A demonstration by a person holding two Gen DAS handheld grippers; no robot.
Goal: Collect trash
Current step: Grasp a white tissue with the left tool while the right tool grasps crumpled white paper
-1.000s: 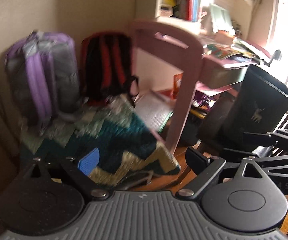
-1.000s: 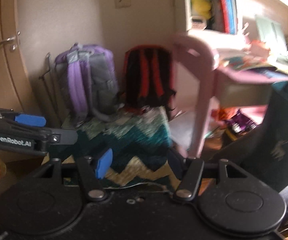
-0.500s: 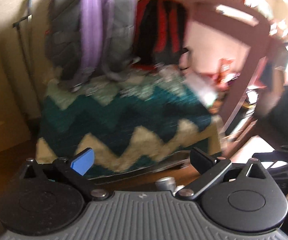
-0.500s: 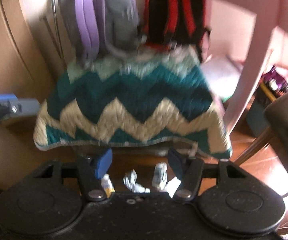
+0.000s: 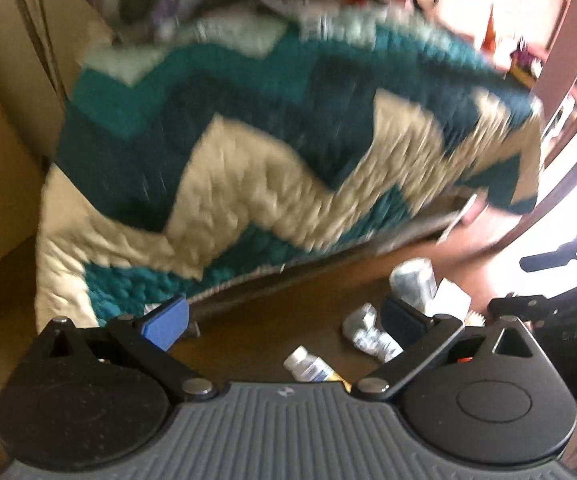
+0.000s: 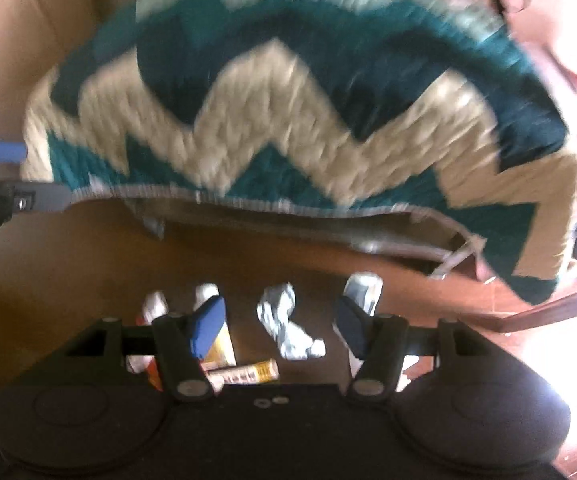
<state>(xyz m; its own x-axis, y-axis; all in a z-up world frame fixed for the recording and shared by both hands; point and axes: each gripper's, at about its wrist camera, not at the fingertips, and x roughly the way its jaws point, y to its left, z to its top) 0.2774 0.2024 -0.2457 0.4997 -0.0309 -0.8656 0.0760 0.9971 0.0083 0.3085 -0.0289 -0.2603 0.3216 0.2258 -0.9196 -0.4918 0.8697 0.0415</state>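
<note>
- Trash on the wood floor (image 6: 68,280) below the zigzag blanket (image 6: 288,92): crumpled wrapper (image 6: 284,320), small bottle (image 5: 308,366), tube (image 6: 244,374).
- My left gripper (image 5: 284,320) just opened wide, empty; right gripper (image 6: 280,320) released, empty.
- I'd centre the right over the wrapper, drop slowly, then squeeze.

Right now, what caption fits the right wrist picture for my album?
Open right tool above crumpled silver foil wrapper on brown wooden floor, before teal-and-cream zigzag quilt.
</note>
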